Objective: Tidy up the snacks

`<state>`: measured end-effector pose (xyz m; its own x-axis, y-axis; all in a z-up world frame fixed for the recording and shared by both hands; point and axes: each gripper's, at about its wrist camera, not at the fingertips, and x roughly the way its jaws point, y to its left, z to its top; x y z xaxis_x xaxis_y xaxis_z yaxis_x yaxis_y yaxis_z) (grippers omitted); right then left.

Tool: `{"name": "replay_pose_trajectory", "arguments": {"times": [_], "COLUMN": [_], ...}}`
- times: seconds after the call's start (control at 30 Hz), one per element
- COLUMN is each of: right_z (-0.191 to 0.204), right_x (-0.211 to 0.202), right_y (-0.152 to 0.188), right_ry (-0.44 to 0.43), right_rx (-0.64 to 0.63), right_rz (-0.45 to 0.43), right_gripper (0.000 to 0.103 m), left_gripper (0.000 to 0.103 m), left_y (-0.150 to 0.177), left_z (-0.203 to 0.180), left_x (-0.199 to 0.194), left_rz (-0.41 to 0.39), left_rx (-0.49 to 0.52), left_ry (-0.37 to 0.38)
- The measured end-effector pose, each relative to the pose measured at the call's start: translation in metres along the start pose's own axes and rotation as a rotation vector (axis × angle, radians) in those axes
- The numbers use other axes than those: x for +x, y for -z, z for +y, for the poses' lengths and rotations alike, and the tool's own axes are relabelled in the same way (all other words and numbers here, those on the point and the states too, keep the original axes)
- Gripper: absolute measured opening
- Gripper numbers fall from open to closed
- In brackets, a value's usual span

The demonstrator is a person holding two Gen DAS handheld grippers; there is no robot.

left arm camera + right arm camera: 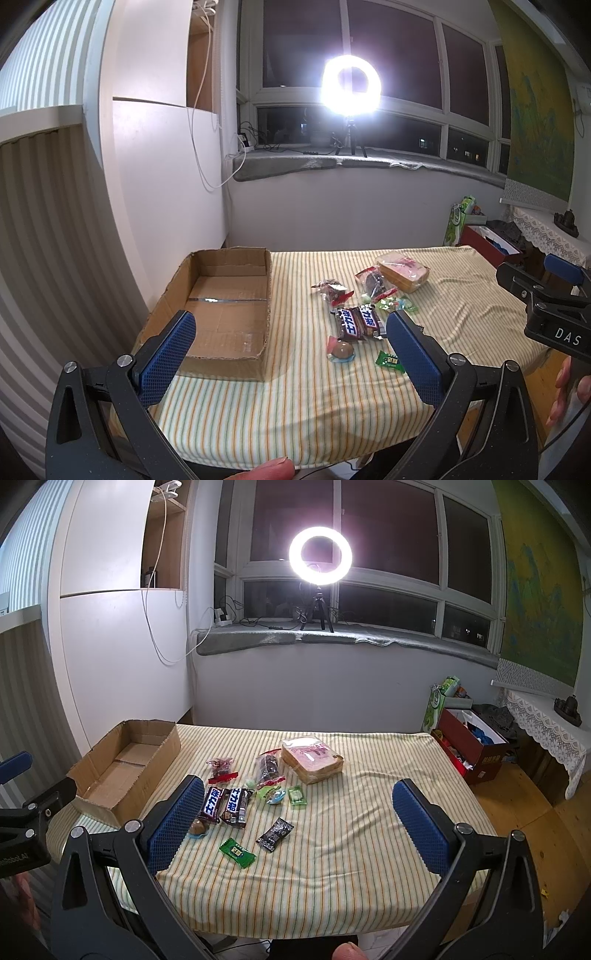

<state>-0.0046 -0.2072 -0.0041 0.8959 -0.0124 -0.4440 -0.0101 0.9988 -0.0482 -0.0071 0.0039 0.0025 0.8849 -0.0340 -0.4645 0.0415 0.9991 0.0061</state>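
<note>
Left gripper (291,321): held wide open, nothing grasped, raised above the near table edge. Right gripper (299,794): likewise spread wide and empty. Cardboard box (225,317) — open-topped, empty, lying ahead of the left finger, presumably set as the receptacle. Snacks are scattered loose on the striped cloth (332,878): two chocolate bars (225,806) beside the right gripper's left finger, a green candy (237,853) between its fingers, wrapped bread (312,760) farther ahead — none yet boxed.
</note>
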Motion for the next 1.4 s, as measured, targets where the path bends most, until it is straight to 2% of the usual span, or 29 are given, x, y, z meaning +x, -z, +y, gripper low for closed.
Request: {"name": "replay_pose_trajectory", "arguments": {"times": [1.2, 1.4], "right_z": [0.0, -0.007], "right_x": [0.0, 0.002], "right_y": [0.002, 0.011], "right_ry": [0.001, 0.0], "right_rx": [-0.001, 0.0], "right_rz": [0.004, 0.024], "right_gripper": [0.103, 0.103], "left_gripper": [0.102, 0.102], "left_y": [0.0, 0.003], "left_z": [0.0, -0.002], "left_x": [-0.001, 0.001], "left_rz": [0.001, 0.016], "left_rx": [0.001, 0.003], "left_ry": [0.0, 0.003]}}
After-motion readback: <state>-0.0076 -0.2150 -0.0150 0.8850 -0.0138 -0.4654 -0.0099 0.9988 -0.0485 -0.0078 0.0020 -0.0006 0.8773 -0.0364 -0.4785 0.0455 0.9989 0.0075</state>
